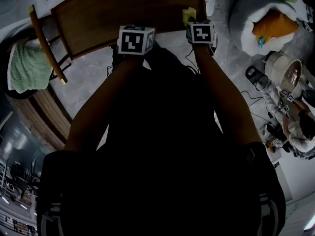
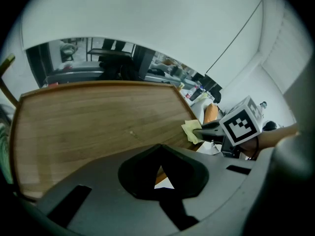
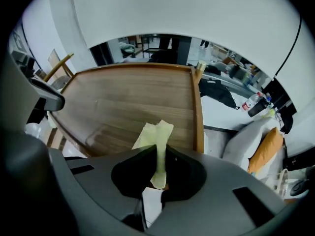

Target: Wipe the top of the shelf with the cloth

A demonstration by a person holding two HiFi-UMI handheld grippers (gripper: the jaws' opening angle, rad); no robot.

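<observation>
Starting at the left of the head view, a green towel (image 1: pixel 27 68) hangs on a chair at 9 o'clock, well apart from the work.

The left tongs (image 2: pixel 159 151) are closed on nothing and sit over the near edge of the shelf top (image 2: pixel 98 122).

The right tongs (image 3: pixel 158 154) are clamped on the yellow cloth (image 3: pixel 155 134). They pinch only a narrow folded strip of it. The free end fans out over the wood at about 5 o'clock on the board, near its right rim. Whether the cloth presses on the wood cannot be confirmed.

An orange cushion (image 1: pixel 273 23) lies on a white beanbag at 2 o'clock, off the shelf.

Risks noted:
- The pinch is thin, so drag on the wood could pull the strip out of the tongs.
- Only a small flap leads, so a stroke may cover little, and the hard tongs could scrape the wood.
- The start is close to the right rim, so a drift toward 3 o'clock would carry the cloth off the shelf or catch it on the edge strip.
- The idle left tongs lie in the path of a sweep toward 9 o'clock.
</observation>
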